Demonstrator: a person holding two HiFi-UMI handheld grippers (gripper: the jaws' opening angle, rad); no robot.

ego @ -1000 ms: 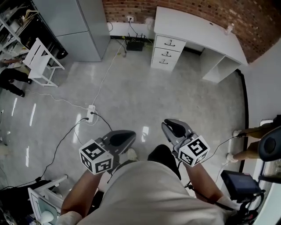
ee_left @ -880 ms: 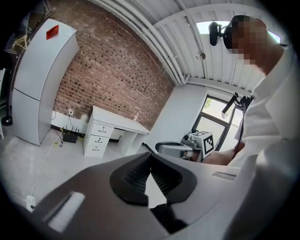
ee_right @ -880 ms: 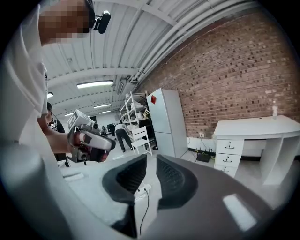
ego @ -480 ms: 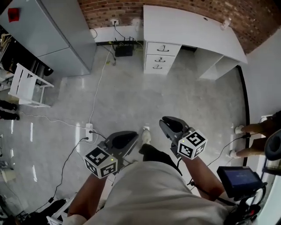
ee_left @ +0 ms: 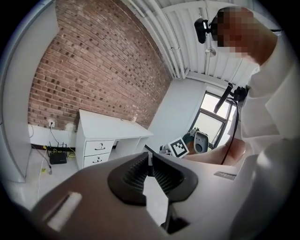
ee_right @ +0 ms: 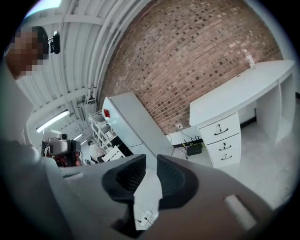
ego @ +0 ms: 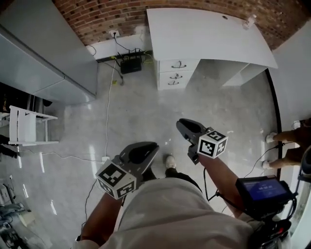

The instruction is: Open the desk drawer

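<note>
The desk (ego: pixel 209 34) stands against the brick wall (ego: pixel 97 14), well ahead of both grippers. Its three drawers (ego: pixel 175 73) sit under its left end, all flush and closed. Nothing touches them.

The left gripper (ego: pixel 146 150) is held low above the floor (ego: pixel 136 112). In the left gripper view its jaws meet at the tips with nothing between them. The right gripper (ego: pixel 186 127) is held further forward, and its jaws stand a narrow gap apart, also empty. Both point roughly toward the desk.

Against the frames from a second ago, the drawers sit lower in the head view and look closer. The grey cabinet (ego: pixel 43 53) fills more of the left side, and the white chair (ego: pixel 24 129) has slid down the left edge. The grippers keep much the same pose, side by side and apart.
</note>
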